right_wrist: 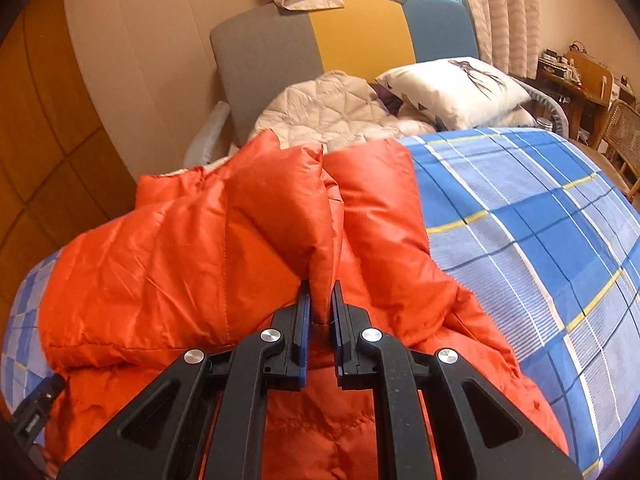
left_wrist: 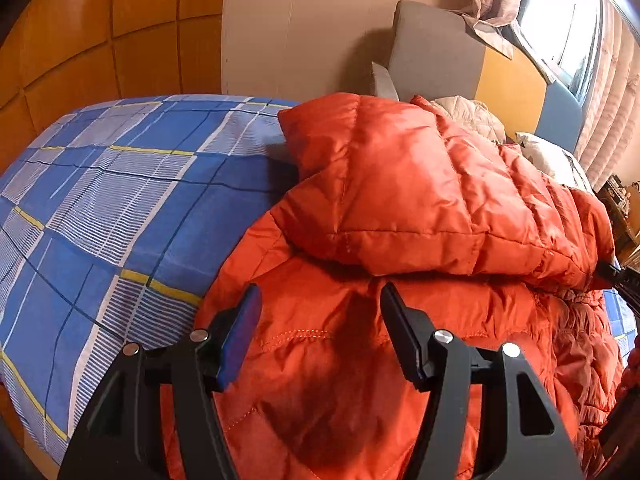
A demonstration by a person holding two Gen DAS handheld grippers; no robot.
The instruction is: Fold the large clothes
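An orange puffer jacket lies on a bed with a blue checked sheet. A padded part of it is folded over onto the body. My left gripper is open, its jaws wide apart just above the jacket's lower body, holding nothing. In the right wrist view the jacket fills the left and middle. My right gripper is shut on a raised fold of the orange jacket's edge, which stands up between its fingers.
A beige quilted garment and a white pillow lie at the head of the bed against a grey, yellow and blue headboard. Wooden wardrobe panels stand on the left. A desk and wicker chair stand far right.
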